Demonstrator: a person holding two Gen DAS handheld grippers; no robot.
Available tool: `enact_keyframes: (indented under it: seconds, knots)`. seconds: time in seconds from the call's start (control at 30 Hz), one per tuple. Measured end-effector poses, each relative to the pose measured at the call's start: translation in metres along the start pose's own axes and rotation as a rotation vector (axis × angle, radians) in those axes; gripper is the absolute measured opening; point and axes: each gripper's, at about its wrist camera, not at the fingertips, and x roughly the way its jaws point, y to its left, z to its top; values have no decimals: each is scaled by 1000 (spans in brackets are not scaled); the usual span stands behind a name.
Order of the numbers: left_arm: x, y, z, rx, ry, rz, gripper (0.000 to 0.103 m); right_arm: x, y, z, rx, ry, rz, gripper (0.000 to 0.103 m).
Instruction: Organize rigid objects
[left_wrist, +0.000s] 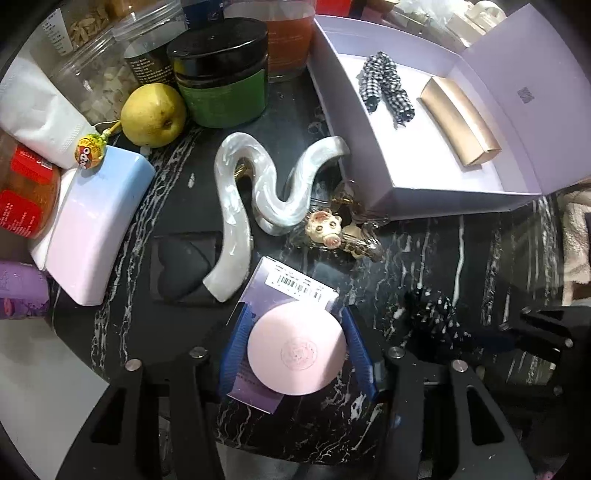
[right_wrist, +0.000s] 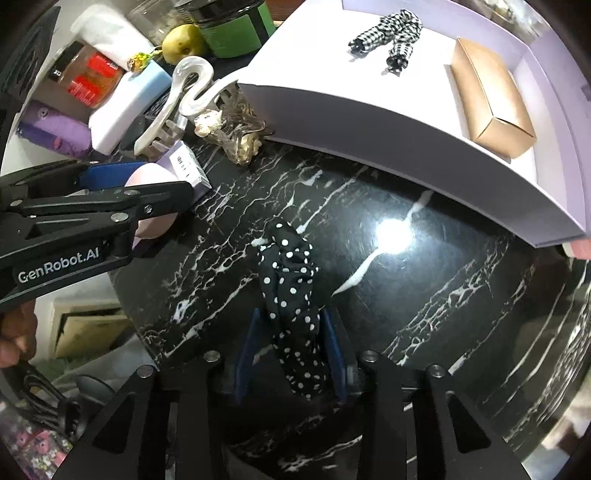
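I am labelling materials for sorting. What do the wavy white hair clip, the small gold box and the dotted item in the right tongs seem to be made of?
Wavy hair clip: probably glossy acetate or plastic; pearly swirls, bright highlights.
Gold box: likely satin-finish cardboard; sharp folded edges.
Dotted item: soft fabric, matte; it wrinkles and gathers between the right tongs.

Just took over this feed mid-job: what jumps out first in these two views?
The big lavender box at the back right, already holding a gingham scrunchie and a tan carton. The left gripper clamps a round pink compact over the black marble table; the right gripper pinches a polka-dot scrunchie. A pearly wavy hair claw lies mid-table.
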Motion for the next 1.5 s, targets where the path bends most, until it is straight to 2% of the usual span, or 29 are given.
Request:
enact_keyframes:
  seconds: [0.27,0.33,0.6,0.67,0.73,1.0,1.23,1.5]
  knots:
    - [-5,1,-1,-21,25,-63,49,7,-6,3,30,20,52,15]
    - [-7,-1,-2,-14,23,-61,49,1,-19,-1,25,18,60,15]
    - [-22,-3,-9,3,11,-57,49,-4,-15,-1,7,0,75,15]
    - [-24,-14,0,0,20,-56,49,-8,-15,-2,0,-5,77,15]
    - [-19,4,-12,-1,32,-57,49,-13,-13,-3,-7,-9,84,15]
    - [-37,13,-26,-19,14,-51,49,-37,4,4,-20,-28,116,15]
    - [-46,12,-19,-14,3,-63,49,-48,20,-1,-30,-47,120,15]
    - [-52,-1,-9,33,6,-77,49,-68,11,-11,8,-98,124,15]
